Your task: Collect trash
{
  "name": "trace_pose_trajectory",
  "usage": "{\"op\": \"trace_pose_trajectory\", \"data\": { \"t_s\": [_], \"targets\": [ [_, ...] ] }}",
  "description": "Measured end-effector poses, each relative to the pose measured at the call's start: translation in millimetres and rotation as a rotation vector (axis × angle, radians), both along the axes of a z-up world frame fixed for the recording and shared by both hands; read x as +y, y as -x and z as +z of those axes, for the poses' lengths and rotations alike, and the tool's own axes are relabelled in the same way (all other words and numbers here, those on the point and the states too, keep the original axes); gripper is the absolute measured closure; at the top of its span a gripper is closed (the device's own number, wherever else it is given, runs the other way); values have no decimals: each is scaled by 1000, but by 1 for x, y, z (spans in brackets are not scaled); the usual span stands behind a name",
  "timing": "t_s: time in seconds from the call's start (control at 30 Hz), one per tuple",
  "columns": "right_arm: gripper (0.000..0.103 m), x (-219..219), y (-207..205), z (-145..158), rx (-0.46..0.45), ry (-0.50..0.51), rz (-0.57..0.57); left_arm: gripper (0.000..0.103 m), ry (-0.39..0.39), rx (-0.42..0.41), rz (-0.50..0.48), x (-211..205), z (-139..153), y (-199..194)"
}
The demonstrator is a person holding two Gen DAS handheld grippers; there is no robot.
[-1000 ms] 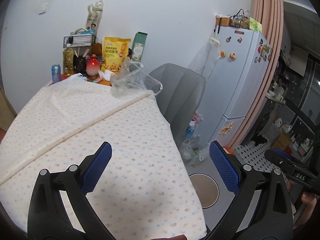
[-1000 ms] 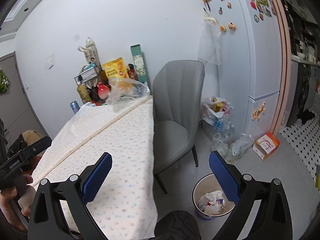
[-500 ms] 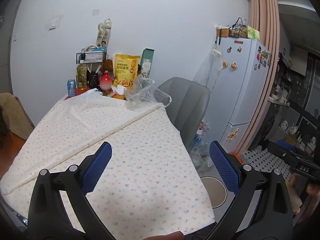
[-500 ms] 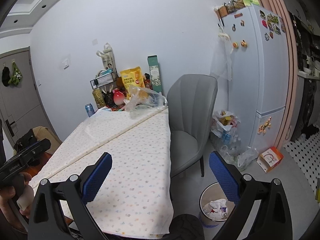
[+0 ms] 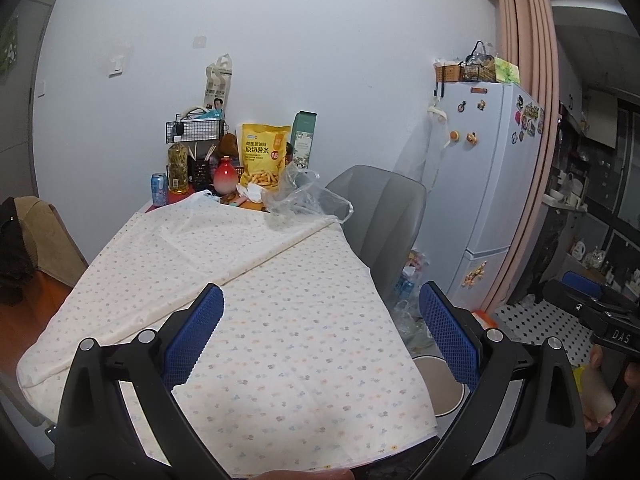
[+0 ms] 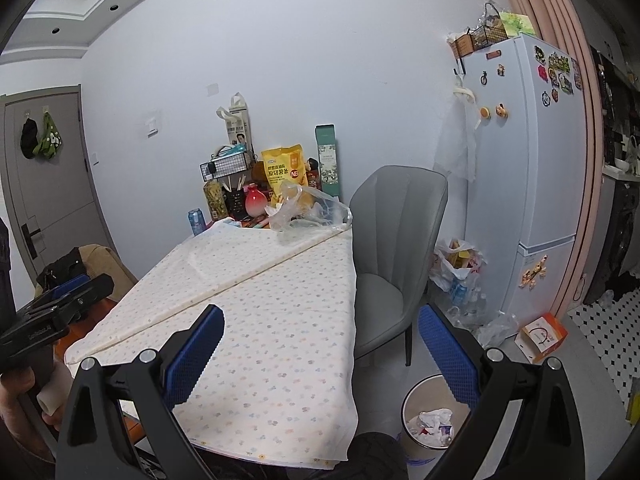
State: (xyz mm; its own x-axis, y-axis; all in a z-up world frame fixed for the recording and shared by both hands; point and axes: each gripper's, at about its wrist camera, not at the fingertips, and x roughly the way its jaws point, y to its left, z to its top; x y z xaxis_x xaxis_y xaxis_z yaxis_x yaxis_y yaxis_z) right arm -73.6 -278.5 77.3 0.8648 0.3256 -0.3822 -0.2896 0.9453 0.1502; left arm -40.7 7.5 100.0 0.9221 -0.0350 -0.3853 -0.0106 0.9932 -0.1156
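From the left wrist, the left gripper (image 5: pixel 320 336) is spread wide with nothing between its blue pads, held above the near end of the table (image 5: pixel 280 332) with its flowered cloth. The clear plastic bag (image 5: pixel 304 200) lies crumpled at the table's far end, well apart from the pads, just in front of a yellow snack pouch (image 5: pixel 264 156) printed with Chinese characters. A blue can (image 5: pixel 159 189) stands at the table's far left corner. The bin (image 5: pixel 440 384) sits on the floor off the table's right side, partly behind the right pad. At the right edge another gripper body reads "DAS"

From the right wrist, the right gripper (image 6: pixel 320 356) is likewise wide apart and empty, over the table's near right corner. The bag (image 6: pixel 308 212) lies at the table's far end, well apart. The bin (image 6: pixel 430 420), holding crumpled paper, stands on the floor right of the table beside the grey chair (image 6: pixel 392 256)
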Motion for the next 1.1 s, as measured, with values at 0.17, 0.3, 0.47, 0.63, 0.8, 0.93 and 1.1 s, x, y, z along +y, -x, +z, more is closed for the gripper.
{"op": "trace_pose_trajectory", "data": {
  "t_s": [0.17, 0.3, 0.47, 0.63, 0.8, 0.93, 1.1],
  "targets": [
    [8, 1, -1, -2, 4, -5, 5, 6, 4, 5, 5, 0, 0, 0],
    [8, 0, -1, -3, 4, -9, 4, 6, -4, 7, 1, -1, -1, 0],
    [8, 0, 1, -4, -10, -22, 17, 6, -3, 7, 5, -1, -1, -1],
    [8, 1, 0, -8, 1, -30, 19, 6, 4, 15, 10, -6, -2, -3],
    [8, -3, -4, -12, 13, -39, 23, 6, 1, 19, 23, -8, -4, -5],
    [8, -9, -6, -15, 15, -53, 26, 6, 8, 28, 43, -8, -5, -8],
    [8, -13, -6, -13, 3, -60, 36, 6, 9, 26, 59, -9, -5, -7]
  ]
}}
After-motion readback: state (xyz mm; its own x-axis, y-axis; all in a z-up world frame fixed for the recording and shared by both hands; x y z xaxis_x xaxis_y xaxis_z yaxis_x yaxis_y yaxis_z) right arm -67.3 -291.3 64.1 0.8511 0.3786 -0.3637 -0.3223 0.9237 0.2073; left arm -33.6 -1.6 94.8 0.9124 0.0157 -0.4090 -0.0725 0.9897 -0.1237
